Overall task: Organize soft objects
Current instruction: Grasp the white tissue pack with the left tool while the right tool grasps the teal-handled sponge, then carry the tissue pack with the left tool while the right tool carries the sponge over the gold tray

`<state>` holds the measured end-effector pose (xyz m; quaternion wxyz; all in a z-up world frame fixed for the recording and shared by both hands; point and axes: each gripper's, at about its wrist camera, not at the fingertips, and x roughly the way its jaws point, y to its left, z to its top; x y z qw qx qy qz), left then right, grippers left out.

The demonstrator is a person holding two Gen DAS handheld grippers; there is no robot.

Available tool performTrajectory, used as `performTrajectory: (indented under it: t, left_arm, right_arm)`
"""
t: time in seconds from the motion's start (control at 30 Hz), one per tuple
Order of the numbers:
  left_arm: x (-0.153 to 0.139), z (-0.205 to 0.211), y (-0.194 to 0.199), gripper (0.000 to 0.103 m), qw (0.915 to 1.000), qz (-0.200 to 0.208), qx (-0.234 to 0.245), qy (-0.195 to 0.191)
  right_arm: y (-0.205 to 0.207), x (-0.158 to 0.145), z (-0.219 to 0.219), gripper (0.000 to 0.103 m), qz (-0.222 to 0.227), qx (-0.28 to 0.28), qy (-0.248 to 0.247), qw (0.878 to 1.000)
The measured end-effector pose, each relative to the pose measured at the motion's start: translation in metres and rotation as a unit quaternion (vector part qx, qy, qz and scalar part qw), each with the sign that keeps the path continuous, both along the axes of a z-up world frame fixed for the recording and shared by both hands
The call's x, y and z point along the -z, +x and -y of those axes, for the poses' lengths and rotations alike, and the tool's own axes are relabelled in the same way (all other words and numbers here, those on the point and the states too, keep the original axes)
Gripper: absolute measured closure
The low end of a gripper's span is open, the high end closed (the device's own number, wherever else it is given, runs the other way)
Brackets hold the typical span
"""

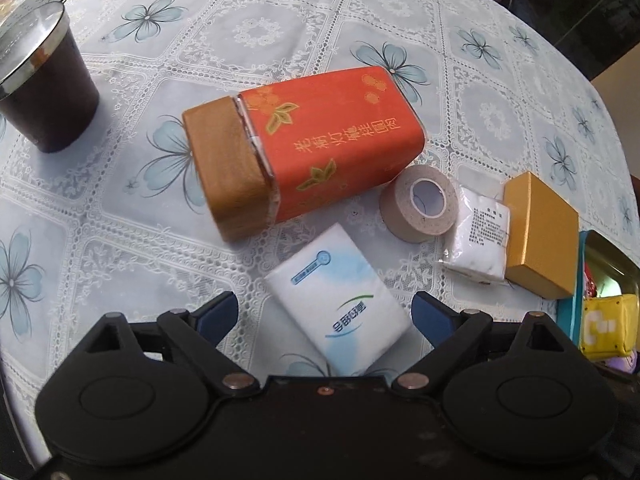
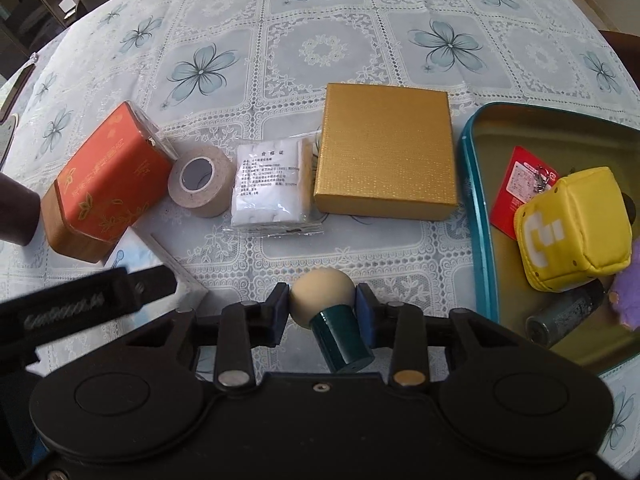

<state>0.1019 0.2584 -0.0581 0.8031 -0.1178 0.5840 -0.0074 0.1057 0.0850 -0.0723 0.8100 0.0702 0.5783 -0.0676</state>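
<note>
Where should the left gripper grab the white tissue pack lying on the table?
Across its two long edges, from above. The tissue pack lies flat and slightly angled between the open fingers of the left gripper, so closing on its narrow width, mid-length, should squeeze it evenly.

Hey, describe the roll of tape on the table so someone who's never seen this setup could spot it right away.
Start at the big orange tin lying on its side on the flowered lace tablecloth. Right beside its end stands the tape roll, with a clear bag of white cotton pads on its other side. It is the only round thing in that row: a beige ring with an open centre hole.
</note>
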Motion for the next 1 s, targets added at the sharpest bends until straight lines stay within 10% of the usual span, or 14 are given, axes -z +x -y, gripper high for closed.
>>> performTrajectory:
  t: [0.13, 0.37, 1.0]
  left_arm:
    - [0.011, 0.010, 0.008, 0.012, 0.9998, -0.014, -0.006, 0.014]
    - [0.005, 0.011, 0.010, 0.045, 0.9999, -0.007, -0.001, 0.011]
    - [-0.103, 0.131, -0.021, 0.045, 0.9875, 0.088, 0.130, 0.009]
  right_arm:
    - [-0.006, -0.003, 0.002, 0.065, 0.003, -0.013, 0.000, 1.000]
    - [-0.013, -0.020, 0.010, 0.065, 0.024, -0.040, 0.005, 0.999]
    - [-0.020, -0.107, 0.121, 0.065, 0.139, 0.016, 0.067, 0.988]
